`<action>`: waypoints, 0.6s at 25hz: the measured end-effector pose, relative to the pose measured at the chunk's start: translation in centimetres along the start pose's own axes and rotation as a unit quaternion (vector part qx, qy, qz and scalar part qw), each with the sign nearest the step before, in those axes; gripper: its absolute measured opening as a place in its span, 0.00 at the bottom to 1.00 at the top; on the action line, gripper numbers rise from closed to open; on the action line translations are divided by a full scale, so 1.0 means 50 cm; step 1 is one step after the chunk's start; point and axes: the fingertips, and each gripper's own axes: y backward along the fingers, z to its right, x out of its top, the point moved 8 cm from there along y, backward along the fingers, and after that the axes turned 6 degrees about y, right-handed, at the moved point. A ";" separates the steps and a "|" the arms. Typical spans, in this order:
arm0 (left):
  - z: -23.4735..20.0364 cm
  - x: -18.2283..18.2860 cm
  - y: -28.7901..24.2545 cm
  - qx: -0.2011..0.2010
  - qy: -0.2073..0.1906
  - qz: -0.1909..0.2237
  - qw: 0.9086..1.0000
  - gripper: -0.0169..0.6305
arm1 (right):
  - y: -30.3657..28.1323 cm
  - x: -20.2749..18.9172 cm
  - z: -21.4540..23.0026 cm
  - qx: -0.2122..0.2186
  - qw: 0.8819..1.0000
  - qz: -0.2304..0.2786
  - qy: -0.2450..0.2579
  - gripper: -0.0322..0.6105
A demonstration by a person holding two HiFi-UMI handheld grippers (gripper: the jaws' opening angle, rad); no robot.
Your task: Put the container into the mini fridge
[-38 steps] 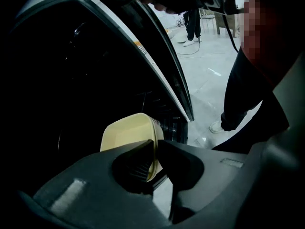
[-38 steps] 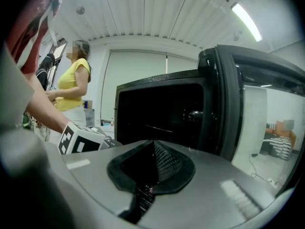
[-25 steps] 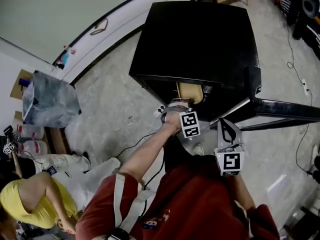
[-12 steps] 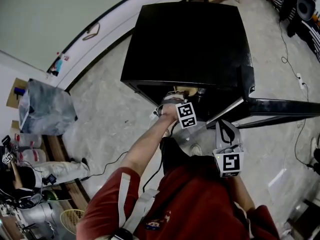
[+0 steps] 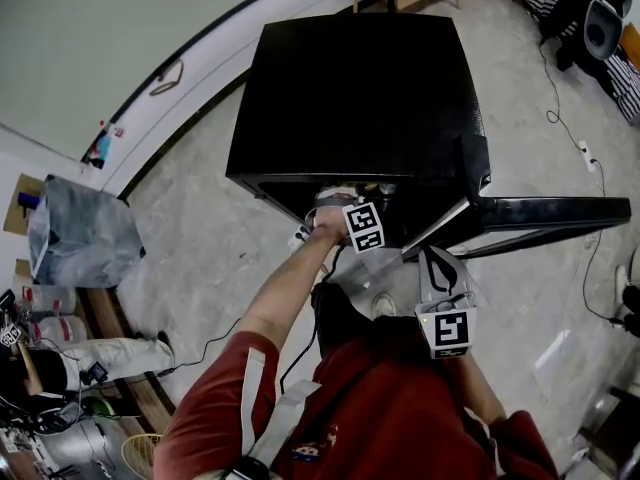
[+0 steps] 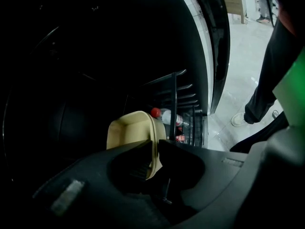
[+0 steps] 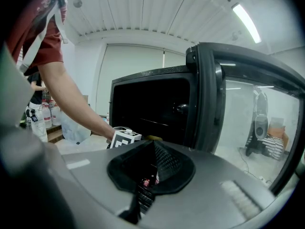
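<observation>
Left gripper [image 6: 155, 146] jaws are being pressed on the near rim of the beige clamshell food container [image 6: 128, 130], which is being held ahead inside the black mini fridge [image 5: 350, 98], near its door-side edge. The right gripper [image 7: 153, 146] is being held outside, jaws together.

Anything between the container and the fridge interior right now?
Nothing visible. The door is swung open and the container is already inside the mini fridge, its rim between the jaws of the left gripper, which have just been opening. A red-capped bottle stands beyond it, off to the right.
</observation>
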 end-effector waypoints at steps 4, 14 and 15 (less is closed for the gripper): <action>-0.006 0.001 -0.006 0.011 -0.002 -0.004 1.000 0.12 | 0.003 0.000 0.004 -0.006 1.000 -0.001 0.002 0.05; -0.011 0.008 0.003 0.037 -0.007 -0.012 0.999 0.21 | 0.005 -0.004 0.002 -0.005 1.000 -0.002 -0.002 0.05; -0.010 0.006 0.007 0.038 -0.005 -0.012 0.999 0.22 | 0.006 -0.003 0.002 -0.004 1.000 0.001 -0.003 0.05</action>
